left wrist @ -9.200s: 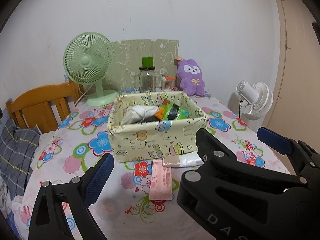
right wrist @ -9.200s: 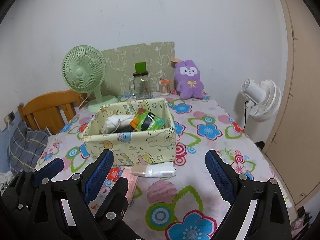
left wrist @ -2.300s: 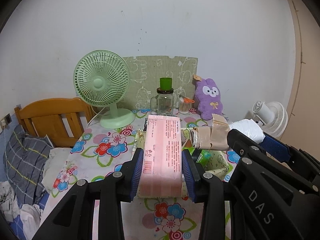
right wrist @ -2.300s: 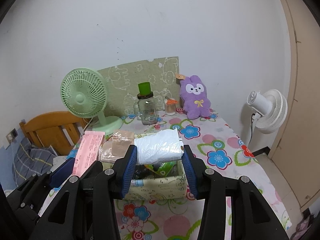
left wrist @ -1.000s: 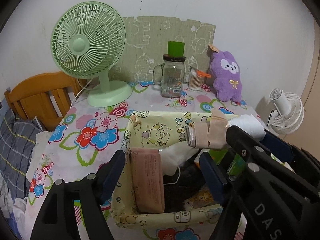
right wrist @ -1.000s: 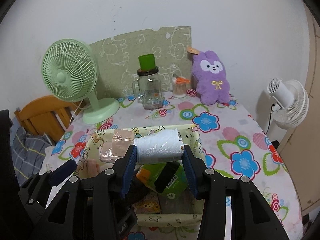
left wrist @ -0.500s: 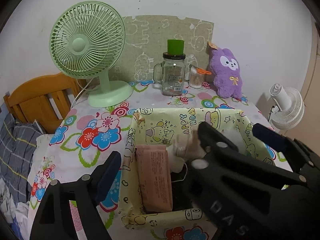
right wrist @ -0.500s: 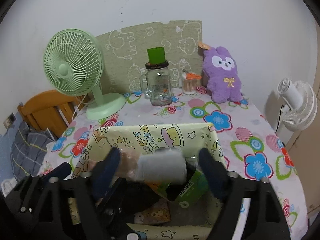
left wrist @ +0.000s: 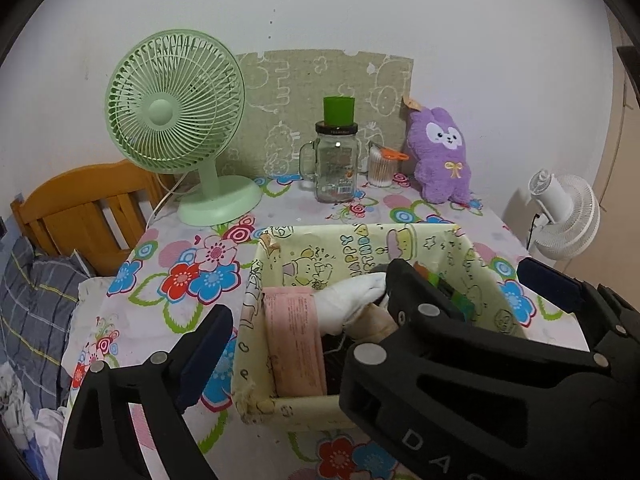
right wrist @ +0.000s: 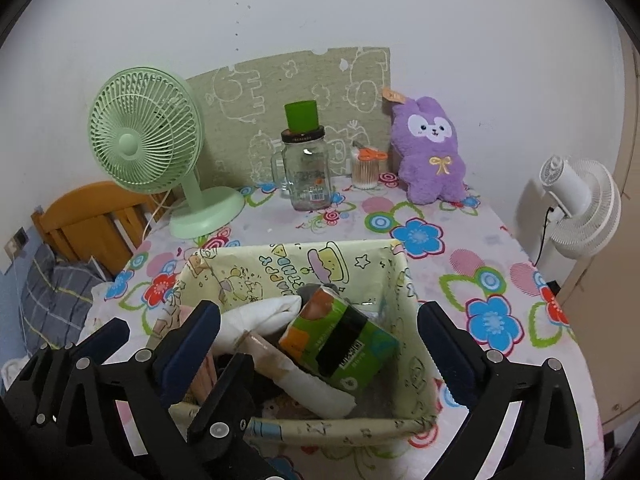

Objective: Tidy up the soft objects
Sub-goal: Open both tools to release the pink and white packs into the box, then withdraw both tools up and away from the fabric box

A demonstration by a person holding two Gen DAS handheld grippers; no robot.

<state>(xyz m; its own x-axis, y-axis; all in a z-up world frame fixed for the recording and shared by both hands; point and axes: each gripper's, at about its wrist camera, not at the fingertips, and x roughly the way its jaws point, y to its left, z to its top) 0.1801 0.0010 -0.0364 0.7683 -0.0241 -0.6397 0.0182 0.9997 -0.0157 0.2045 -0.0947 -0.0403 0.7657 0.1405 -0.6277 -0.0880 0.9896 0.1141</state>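
Soft packets are lying heaped in the yellow cartoon-print box (right wrist: 304,426) on the flowered tablecloth (right wrist: 472,276): a pink pack (left wrist: 294,344) standing along its left wall, a glossy green pack (right wrist: 340,344) tilting across crinkly white bundles (right wrist: 256,318). Both the left gripper (left wrist: 304,316) and right gripper (right wrist: 320,336) are hovering empty, jaws having just been spreading wide. Withdrawing straight, clear of the floppy rim, is looking wisest.

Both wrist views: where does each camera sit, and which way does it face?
Left wrist: on the left gripper, angled down at the box; the right gripper crosses in front.
Right wrist: on the right gripper, looking down into the box; the left gripper shows lower left.
Shared: box, green fan, purple plush.
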